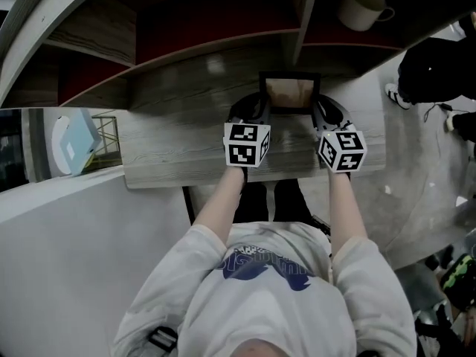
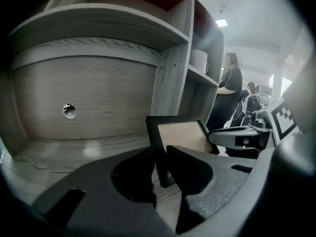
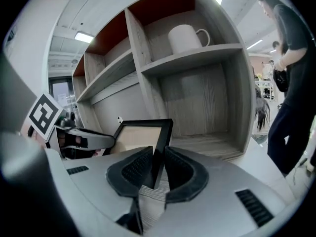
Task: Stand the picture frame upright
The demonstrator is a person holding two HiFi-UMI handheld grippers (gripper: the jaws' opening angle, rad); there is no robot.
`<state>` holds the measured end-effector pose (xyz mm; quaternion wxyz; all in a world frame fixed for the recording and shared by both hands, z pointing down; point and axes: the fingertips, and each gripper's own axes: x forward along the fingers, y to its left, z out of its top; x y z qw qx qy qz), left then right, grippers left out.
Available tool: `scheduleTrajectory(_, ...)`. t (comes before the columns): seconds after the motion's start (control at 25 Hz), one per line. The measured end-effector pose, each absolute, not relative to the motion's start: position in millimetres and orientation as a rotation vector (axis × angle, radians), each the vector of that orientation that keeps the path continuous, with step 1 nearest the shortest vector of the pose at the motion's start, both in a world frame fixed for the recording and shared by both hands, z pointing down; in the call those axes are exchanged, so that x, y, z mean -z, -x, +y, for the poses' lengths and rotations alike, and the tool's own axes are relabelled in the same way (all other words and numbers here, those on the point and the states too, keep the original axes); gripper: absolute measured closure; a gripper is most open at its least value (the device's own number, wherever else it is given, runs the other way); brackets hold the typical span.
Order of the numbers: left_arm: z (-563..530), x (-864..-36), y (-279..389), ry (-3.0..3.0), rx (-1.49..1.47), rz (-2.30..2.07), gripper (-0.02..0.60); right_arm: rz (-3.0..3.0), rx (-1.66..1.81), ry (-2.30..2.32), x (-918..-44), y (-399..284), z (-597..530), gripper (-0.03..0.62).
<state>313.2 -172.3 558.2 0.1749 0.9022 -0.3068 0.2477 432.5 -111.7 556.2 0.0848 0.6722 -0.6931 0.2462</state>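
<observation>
At the back of the desk [image 1: 171, 151], about midway along its width and just in front of the shelf unit [image 1: 186, 47], the picture frame [image 1: 288, 91] is raised off its back, its tan face turned toward the person and tipped a little rearward. Whether its bottom edge touches the wood cannot be told. It sits below the upright divider of the shelf unit.

Both grippers have hold of it from opposite sides. The left gripper [image 1: 256, 108] has its jaws drawn close together, and the left gripper view shows the frame's black left rail [image 2: 159, 154] pinched between the two pads. The right gripper [image 1: 321, 111] is likewise narrowed to a slim gap, and its own view shows the ribbed pads [image 3: 132, 168] pressing on the frame's right rail [image 3: 160, 142]. Each gripper's marker cube points up toward the head camera, the left cube [image 1: 246, 144] and the right cube [image 1: 341, 150] lying near the desk's front edge.

A white mug [image 1: 362, 4] stands in the upper right compartment of the shelf unit, well apart from the frame. A round cable hole [image 2: 69, 110] sits in the back panel, left of the frame. A person in dark clothes [image 3: 291, 58] stands beyond the desk's right end.
</observation>
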Motion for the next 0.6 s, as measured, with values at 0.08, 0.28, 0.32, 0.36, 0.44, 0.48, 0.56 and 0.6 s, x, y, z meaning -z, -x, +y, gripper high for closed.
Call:
scheduleTrajectory(0.08, -175.2, -561.0, -316.1, -2.551, -0.698, -0.886, 0.499, -2.077, -0.734, -1.993, -559.6, -436.1, -116.0, 0.522)
scheduleTrajectory(0.28, -180.1, -564.7, -321.1, -2.538, -0.691, -0.922, 0.499, -2.095, -0.737, -1.977, -564.3, -442.5, -123.9, 0.522)
scheduleTrajectory(0.32, -180.7, -565.5, -321.5, -2.534, -0.690, -0.929, 0.499, -2.100, -0.736, -1.972, -564.7, -443.2, -125.1, 0.522)
scheduleTrajectory(0.36, -181.4, -566.4, -321.7, -2.530, -0.689, -0.935, 0.499, -2.105, -0.735, -1.965, -565.3, -443.7, -126.4, 0.522)
scheduleTrajectory(0.44, -183.3, -568.4, -322.0, -2.524, -0.687, -0.946, 0.499, -2.114, -0.730, -1.951, -566.8, -444.4, -129.6, 0.522)
scheduleTrajectory(0.48, -184.2, -569.6, -322.0, -2.521, -0.689, -0.951, 0.499, -2.116, -0.727, -1.945, -567.7, -444.5, -130.9, 0.522)
scheduleTrajectory(0.56, -184.6, -572.5, -322.2, -2.519, -0.696, -0.957, 0.499, -2.117, -0.722, -1.936, -570.0, -444.8, -131.7, 0.522)
scheduleTrajectory(0.6, -184.2, -574.1, -322.7, -2.518, -0.699, -0.958, 0.499, -2.117, -0.722, -1.932, -571.5, -445.3, -131.4, 0.522)
